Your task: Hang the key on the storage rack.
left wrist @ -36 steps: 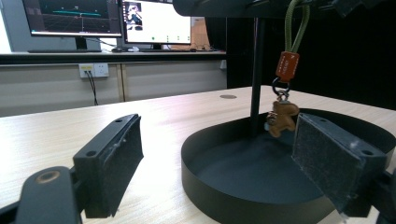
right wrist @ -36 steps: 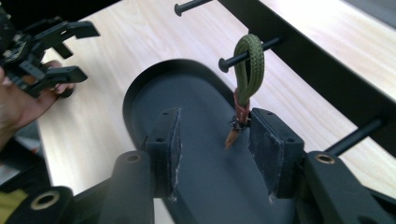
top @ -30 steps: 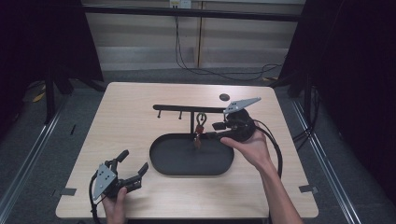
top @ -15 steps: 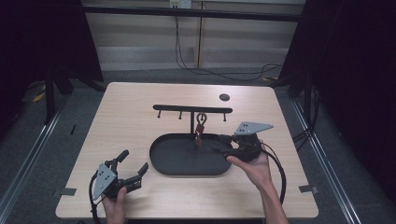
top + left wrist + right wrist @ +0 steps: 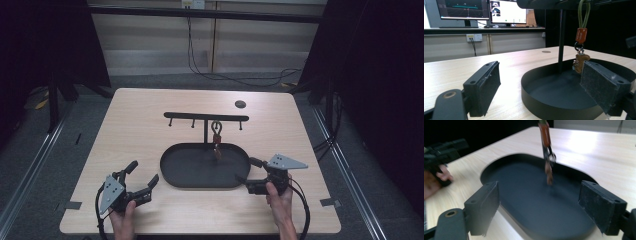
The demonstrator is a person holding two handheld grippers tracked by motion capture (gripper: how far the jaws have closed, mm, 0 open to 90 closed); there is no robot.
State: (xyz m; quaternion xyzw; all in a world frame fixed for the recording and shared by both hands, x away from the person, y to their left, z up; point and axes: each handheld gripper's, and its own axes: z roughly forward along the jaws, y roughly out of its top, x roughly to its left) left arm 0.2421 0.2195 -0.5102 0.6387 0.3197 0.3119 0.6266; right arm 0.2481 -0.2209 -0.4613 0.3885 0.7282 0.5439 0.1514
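A black rack [image 5: 206, 117] with several hooks stands on a post in a black oval tray [image 5: 170, 175]. From one hook hangs a keychain [image 5: 216, 140]: green loop, orange tag, ring and a brown charm just above the tray floor. My right gripper [image 5: 246, 170] lies low at the tray's right end; its jaws have just been opening, stand wide and hold nothing. In the right gripper view the keychain [image 5: 546, 150] hangs blurred beyond the gripper [image 5: 539, 207]. My left gripper [image 5: 143, 172] rests open and empty left of the tray, facing the keychain [image 5: 580, 35].
A small dark disc [image 5: 240, 104] lies on the table's far right part. Bare wood surrounds the tray. In the left gripper view, monitors and a wall socket show beyond the table's far edge. The left gripper [image 5: 441, 152] and its hand appear across the tray in the right gripper view.
The right gripper has left the hanging keychain, dropped toward the table and come back toward the person, its jaws spreading. The keychain stays on its hook. The left gripper has not moved.
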